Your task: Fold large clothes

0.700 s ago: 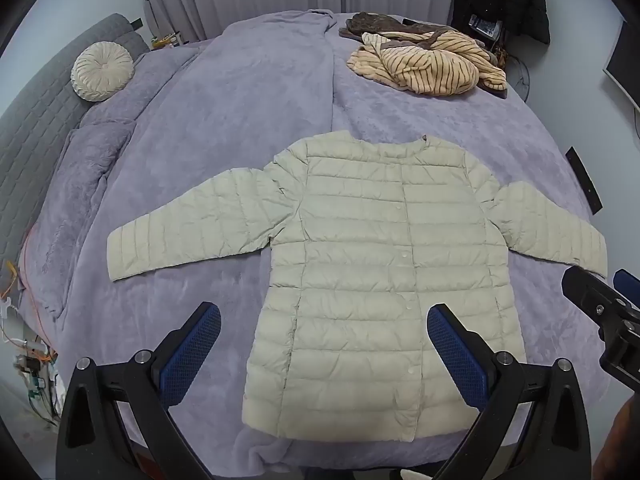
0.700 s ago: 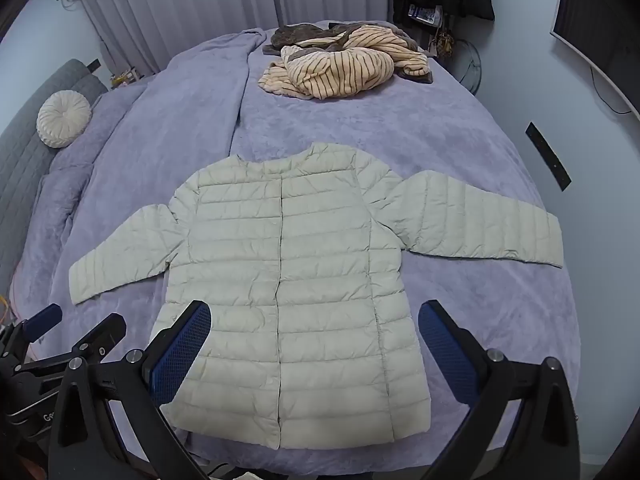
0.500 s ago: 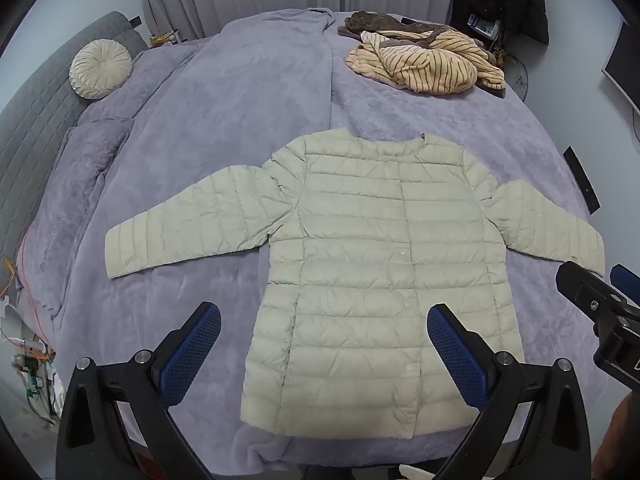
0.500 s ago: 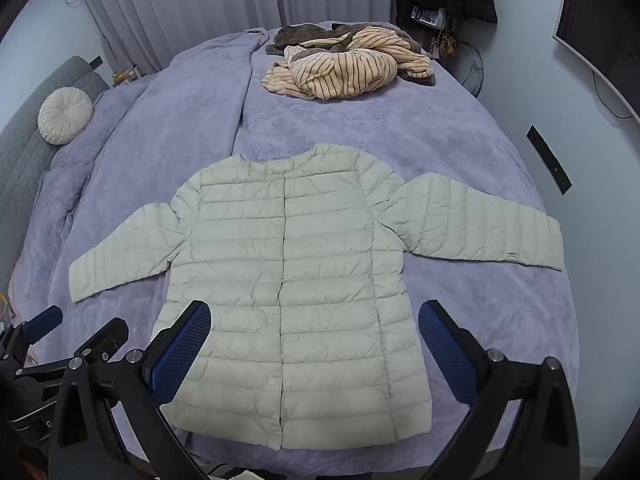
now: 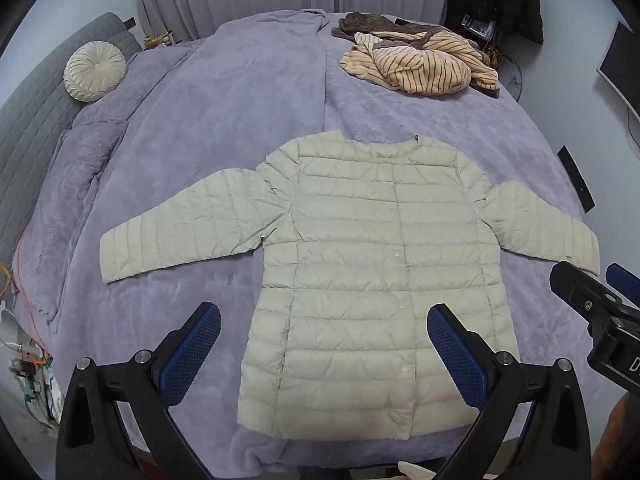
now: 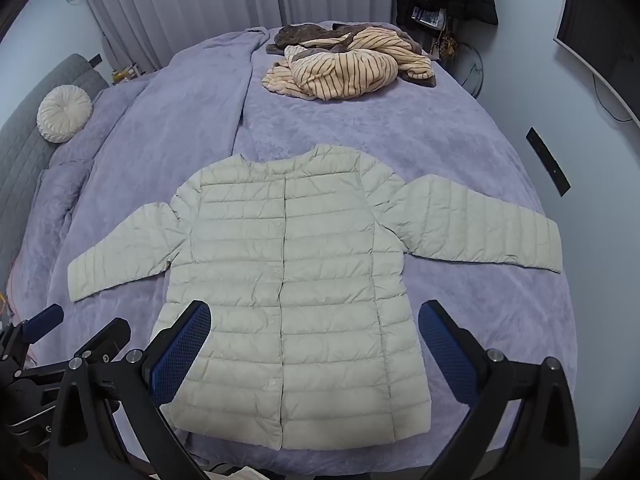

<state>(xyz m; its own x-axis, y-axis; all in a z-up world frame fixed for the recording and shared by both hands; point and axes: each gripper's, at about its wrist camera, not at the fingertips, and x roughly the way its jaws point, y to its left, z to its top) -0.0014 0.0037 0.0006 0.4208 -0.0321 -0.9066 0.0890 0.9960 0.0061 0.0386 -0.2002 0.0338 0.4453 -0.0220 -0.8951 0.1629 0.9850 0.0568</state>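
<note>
Two views cover the moment, and the left wrist one comes first: the left gripper (image 5: 324, 346) hangs above the near end of the bed (image 5: 248, 92), its fingers (image 5: 192, 354) spread as wide as they go with nothing between them, while the pale quilted jacket (image 5: 352, 272) lies flat, front up and snapped shut, both sleeves stretched sideways. To begin the fold well, I judge this hand should go for the left sleeve (image 5: 180, 232) near its cuff, pinching both layers, and carry it across the body without dragging the hem askew. From the right wrist view, the right gripper (image 6: 314, 342) is likewise fully open and empty, poised over the jacket's lower half, with the right sleeve (image 6: 476, 224) lying well out to the side. A low, shallow pinch matters here, since the puffy fabric can slip and the plush blanket beneath could be caught too. The striped clothes (image 6: 344, 68) at the far end lie well apart, leaving room.
</note>
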